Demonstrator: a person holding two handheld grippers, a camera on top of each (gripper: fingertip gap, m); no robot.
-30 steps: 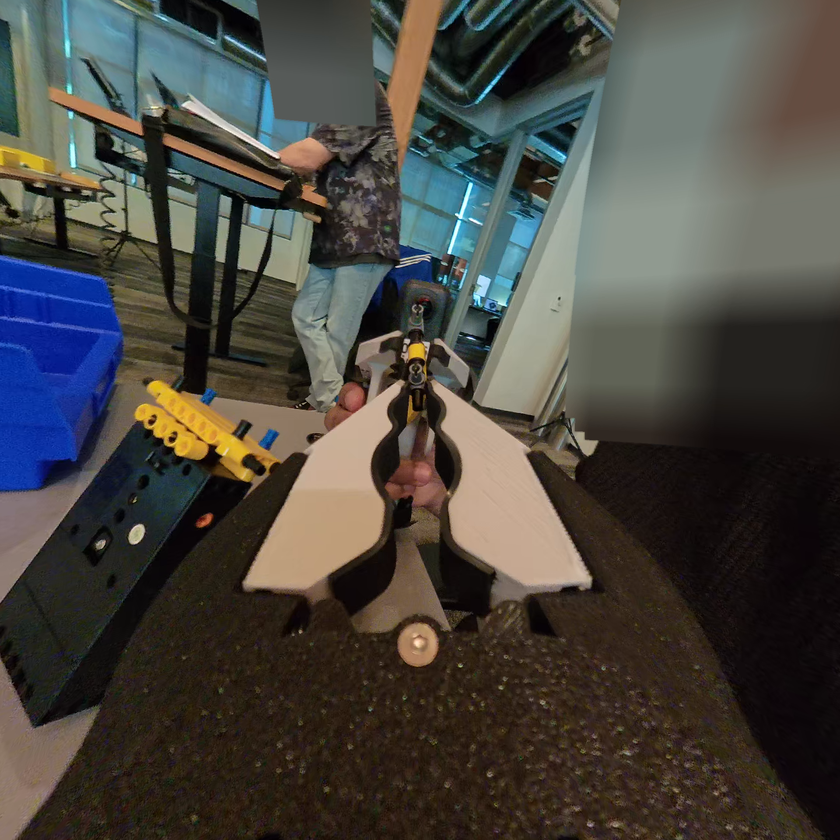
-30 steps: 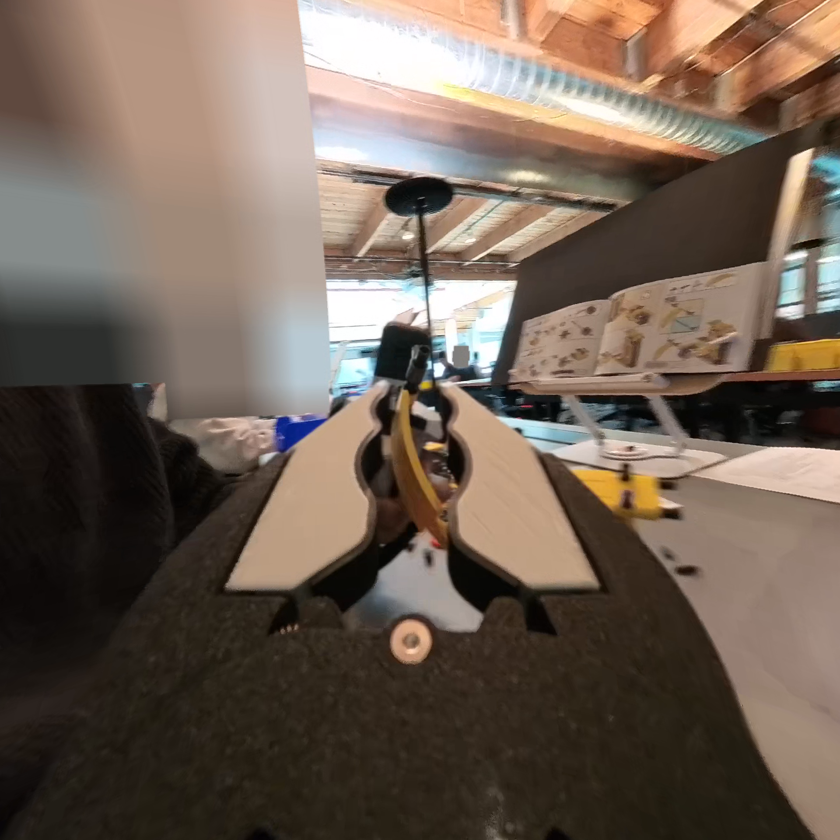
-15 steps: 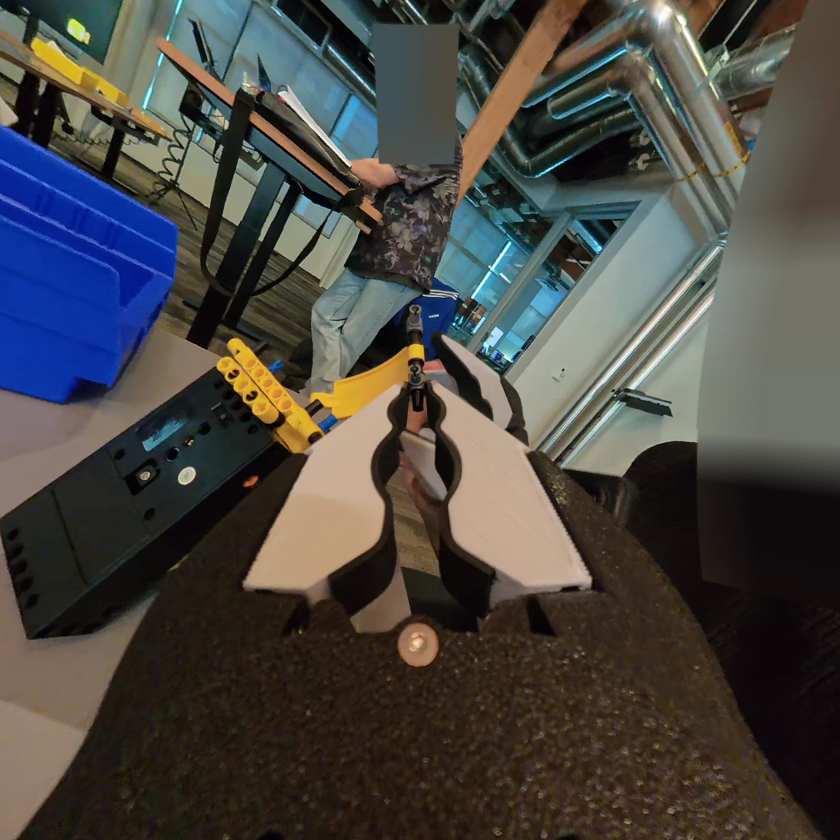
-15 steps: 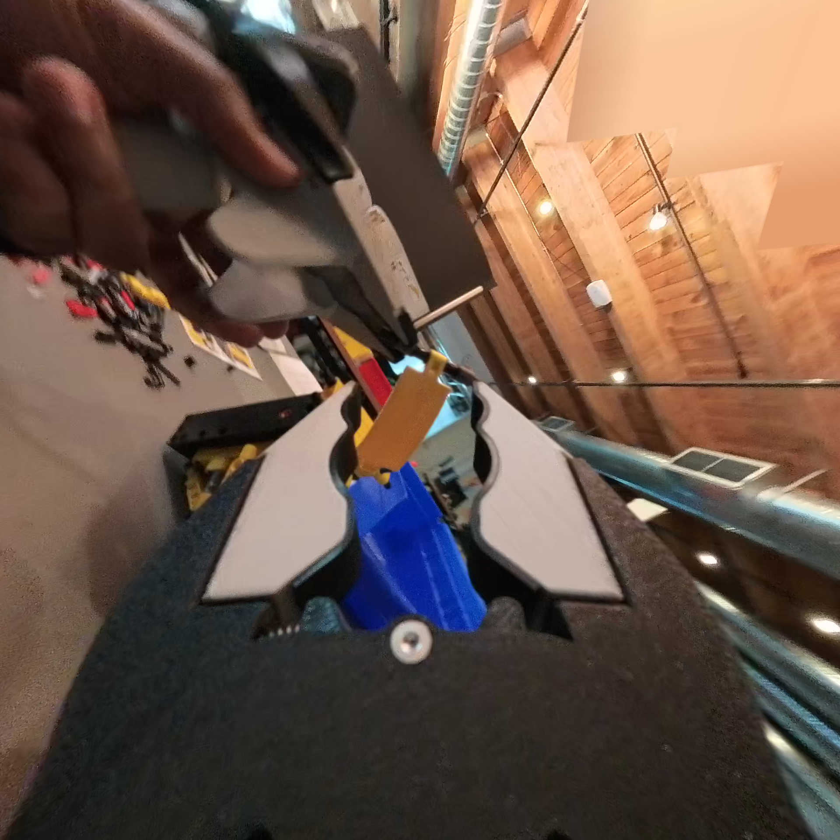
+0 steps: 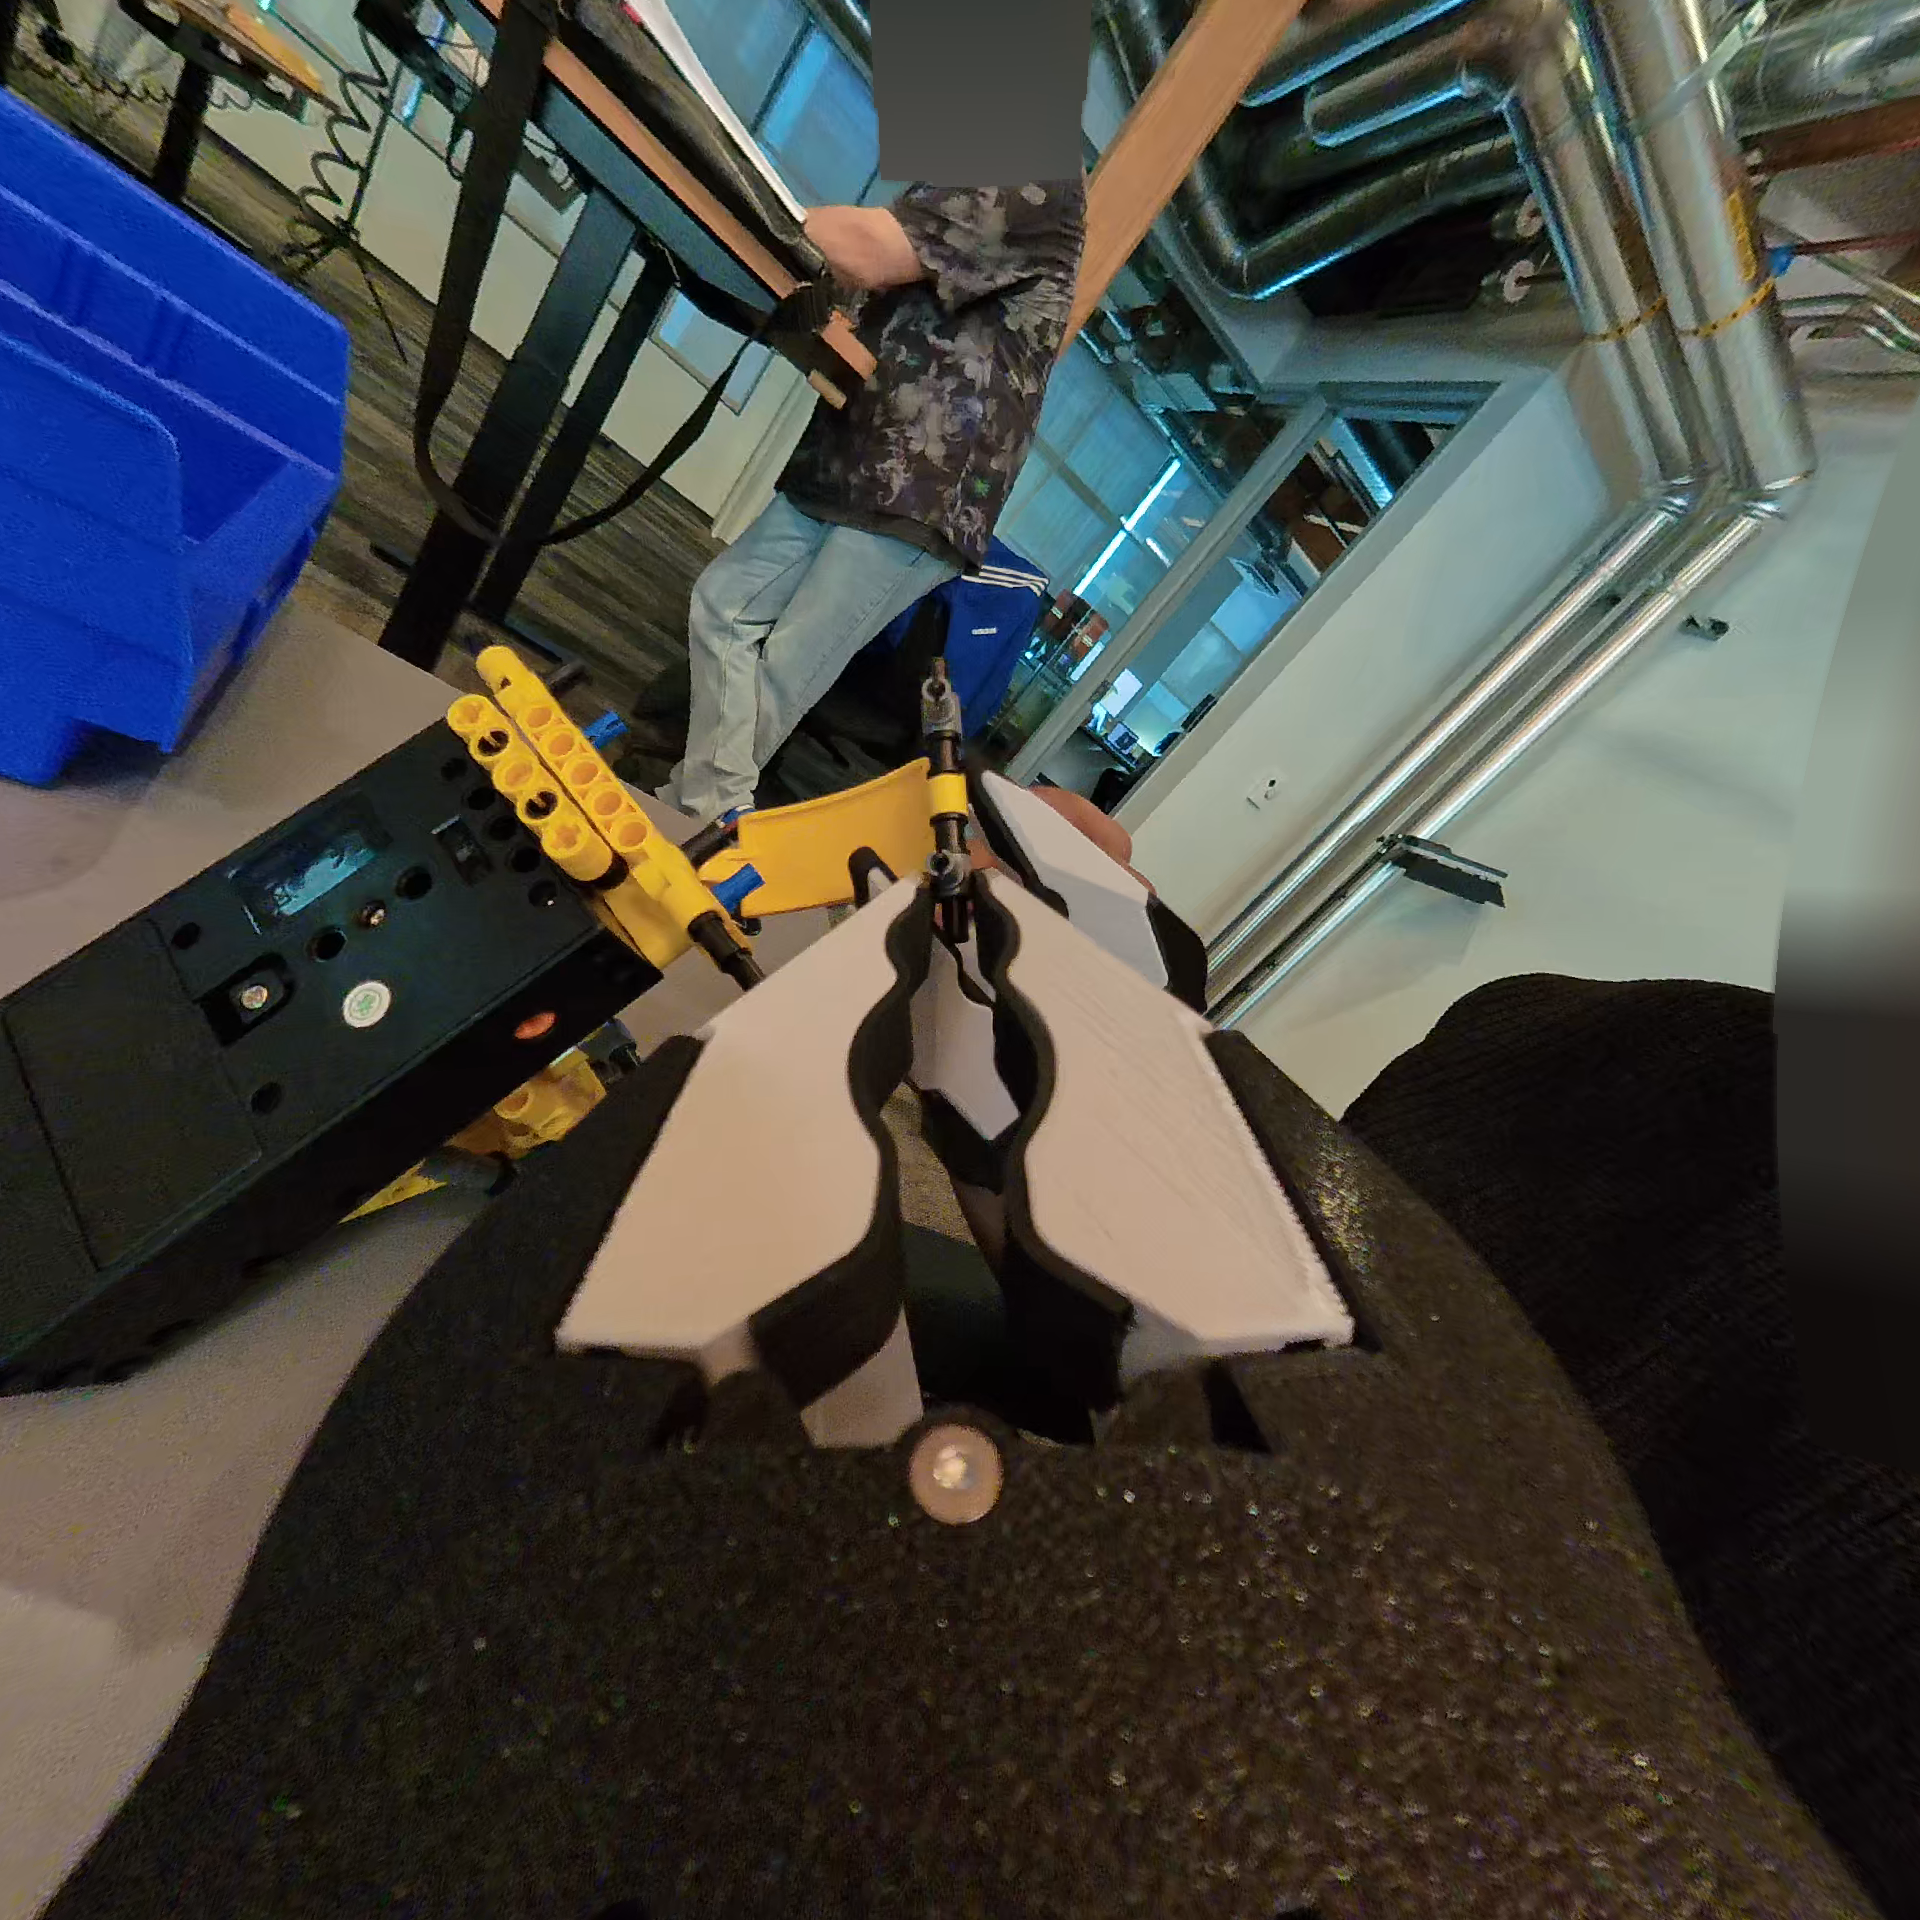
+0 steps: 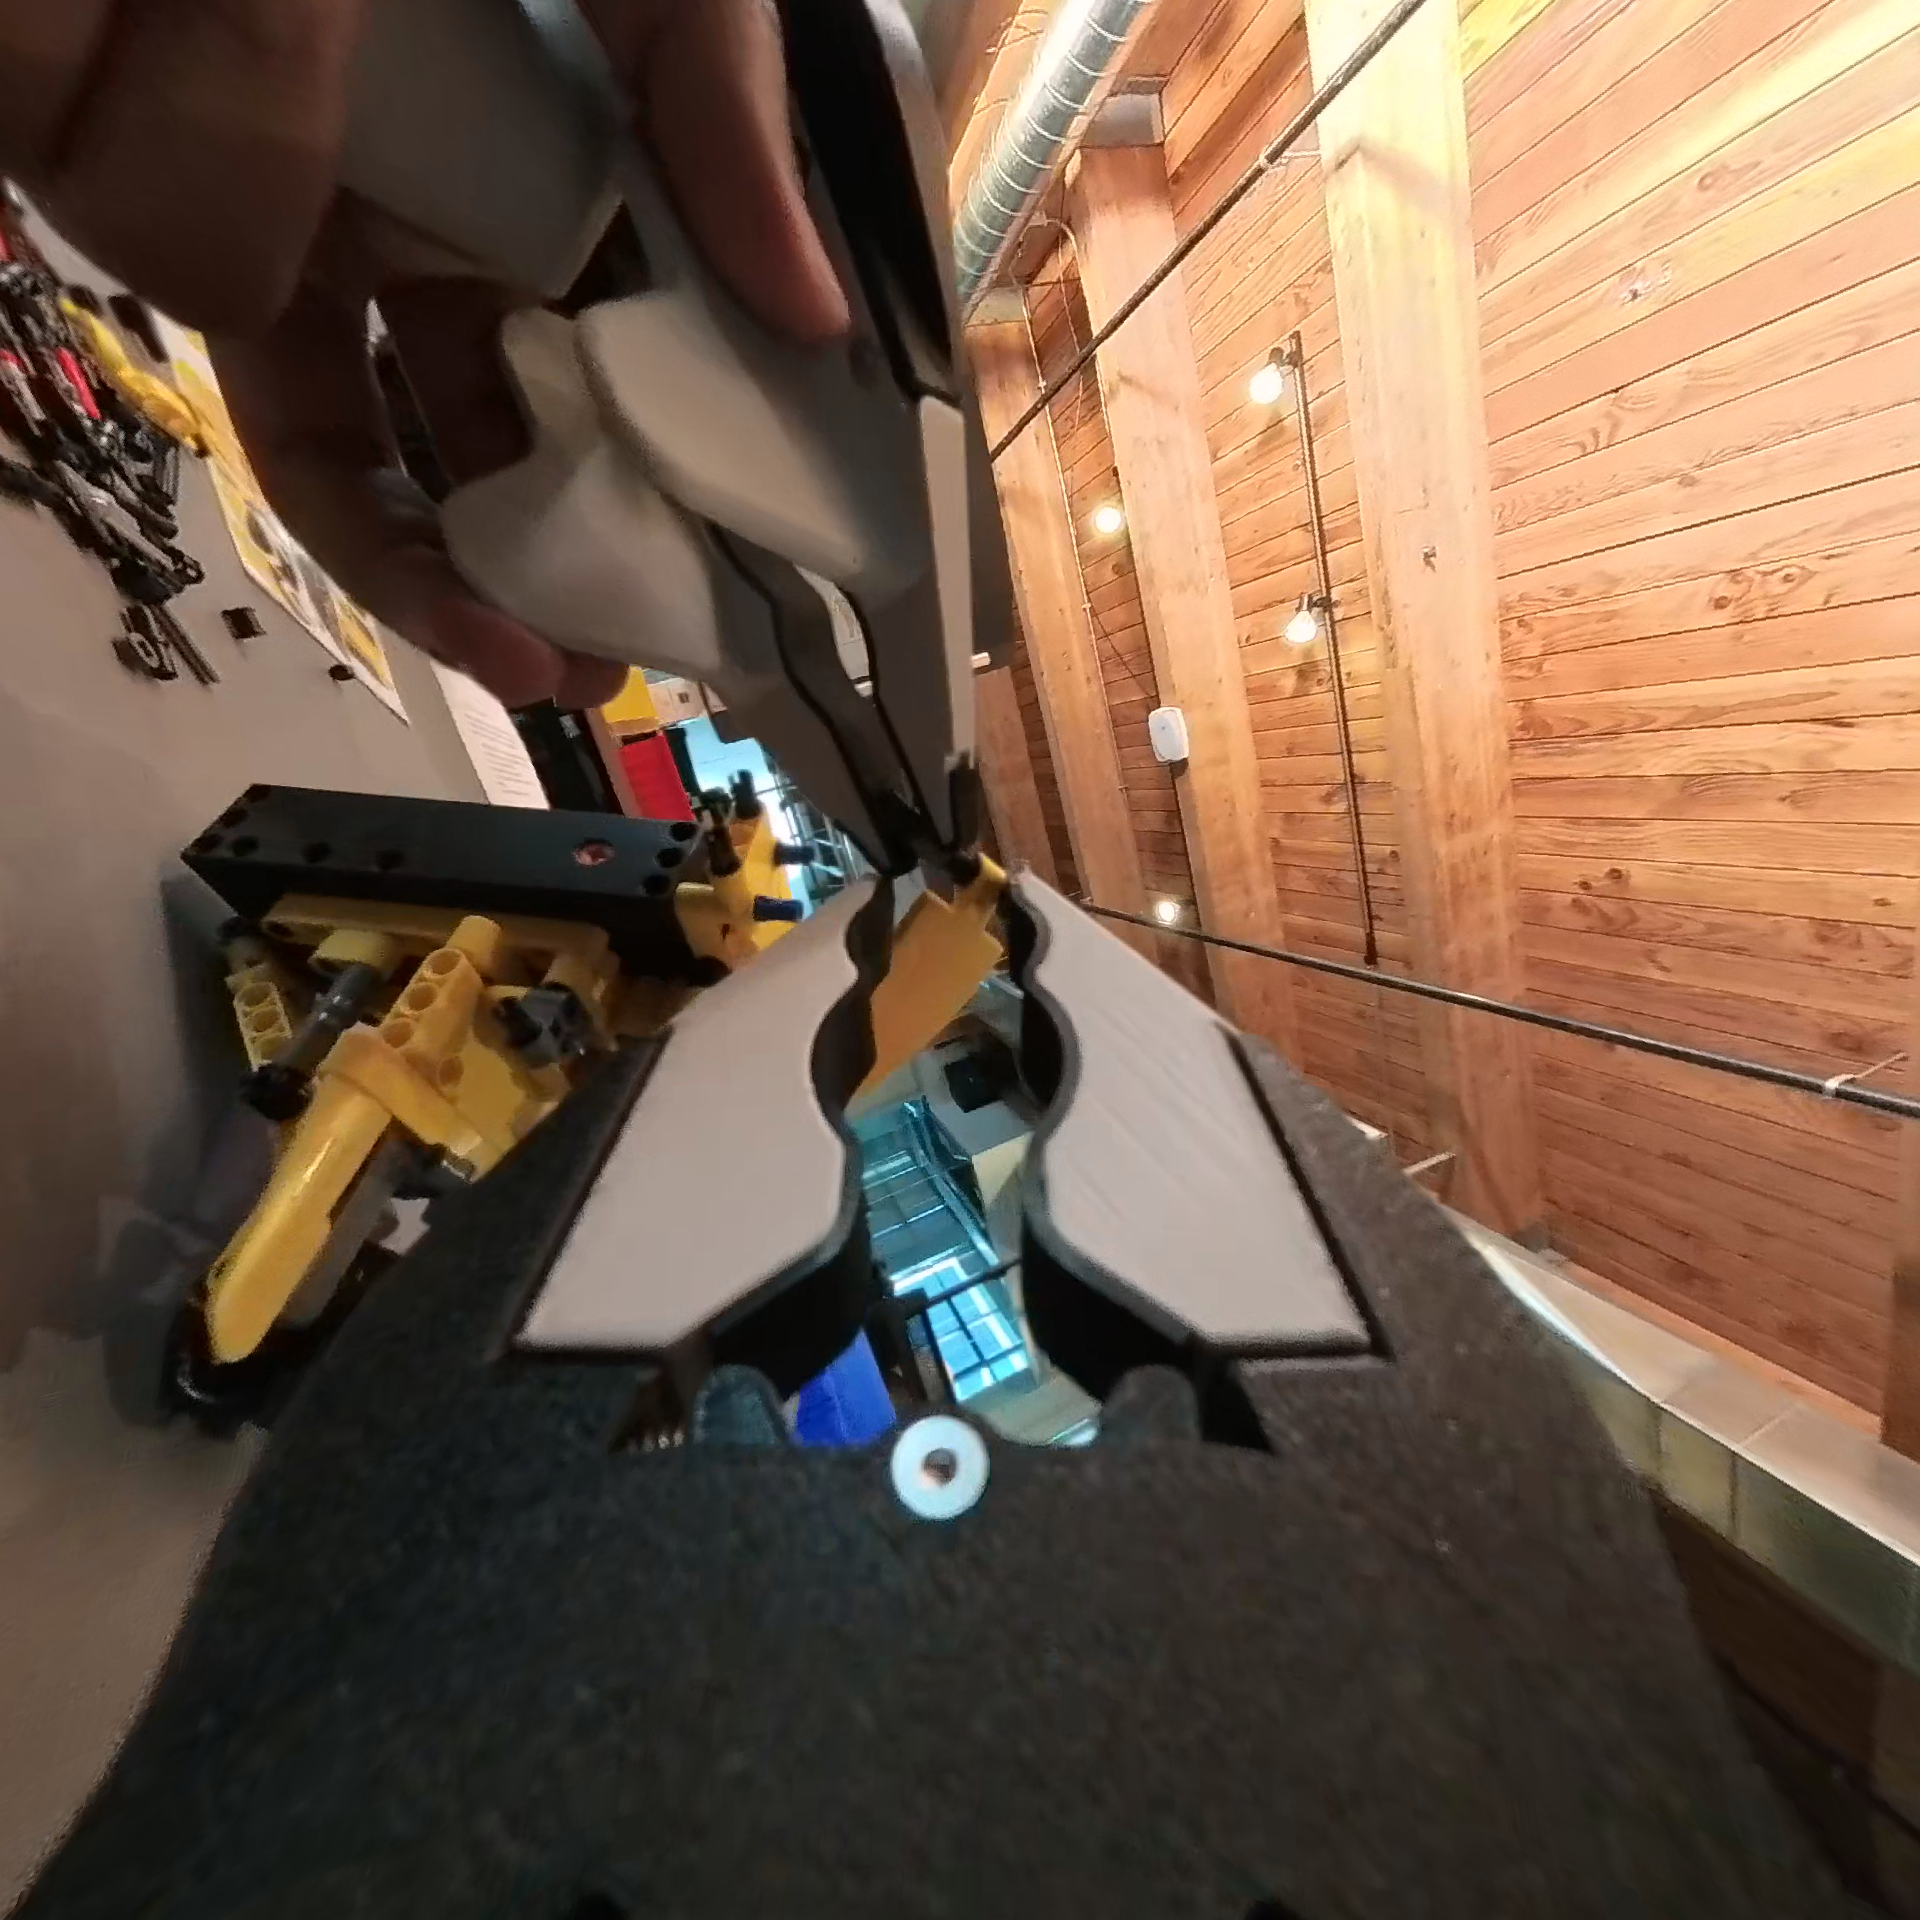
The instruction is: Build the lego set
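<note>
My left gripper (image 5: 943, 902) is shut on a thin black axle (image 5: 943, 769) that carries a yellow bush and a grey end piece. My right gripper (image 6: 940, 891) is shut on a flat yellow panel (image 6: 935, 961). The panel (image 5: 831, 842) meets the axle at the yellow bush. In the right wrist view a hand holds the left gripper (image 6: 925, 836) tip to tip with mine. The right gripper's white finger (image 5: 1070, 883) shows just behind the axle. A black and yellow brick model (image 5: 343, 997) lies on the grey table, left of both grippers, and also shows in the right wrist view (image 6: 436, 987).
A blue bin (image 5: 135, 436) stands at the far left on the table (image 5: 135, 1538). Loose small parts (image 6: 94, 447) and a printed sheet (image 6: 301, 582) lie farther off. A person (image 5: 894, 436) stands at a desk beyond the table edge. A dark sleeve (image 5: 1621, 1195) is at right.
Both grippers have tilted and swung toward the model, which now sits closer. The right gripper rolled onto its side with the panel. The axle and panel stay together at the tips.
</note>
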